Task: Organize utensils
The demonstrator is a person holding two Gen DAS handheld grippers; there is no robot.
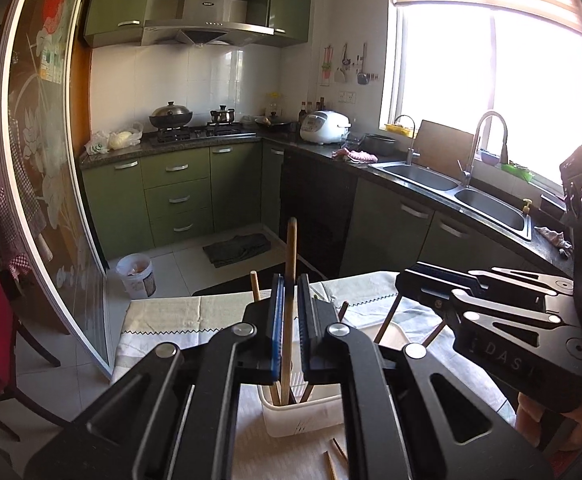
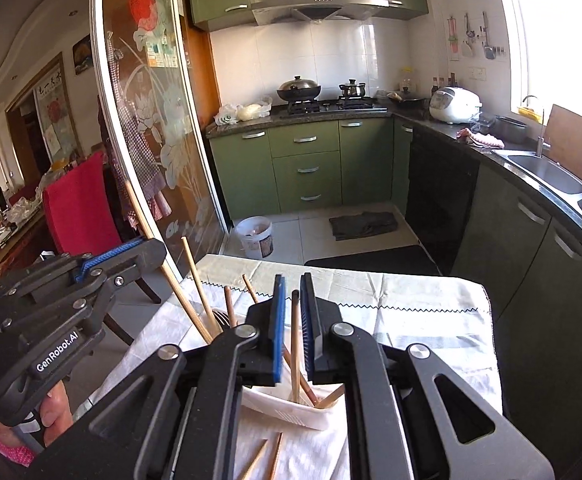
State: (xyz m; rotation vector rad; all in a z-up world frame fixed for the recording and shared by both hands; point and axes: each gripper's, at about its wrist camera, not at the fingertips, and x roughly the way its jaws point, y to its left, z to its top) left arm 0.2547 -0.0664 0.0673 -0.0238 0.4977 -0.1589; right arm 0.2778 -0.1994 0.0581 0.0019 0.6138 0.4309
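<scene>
A white rectangular plastic utensil holder (image 1: 303,410) stands on a counter covered with a pale cloth (image 1: 163,316), directly below both tools. The left tool (image 1: 289,312) has its blue-padded jaws nearly closed around a long light wooden chopstick (image 1: 290,280). The stick stands almost upright between the pads, its top rising above them and its lower end reaching down into the holder. From the right wrist view this same stick leans out of the left tool (image 2: 147,246) toward the holder. The right tool (image 2: 293,320) hovers just above the white holder (image 2: 291,412) with its jaws a narrow gap apart. A second wooden chopstick (image 2: 295,344) stands between them with daylight on both sides, so it seems not to be gripped, though the angle makes contact hard to judge. Several more brown wooden chopsticks (image 2: 195,284) lean out of the holder at different angles. Two loose wooden chopsticks (image 2: 265,458) lie on the cloth just in front of the holder, near the camera. Behind the counter is a kitchen with green cabinets (image 1: 179,196).
</scene>
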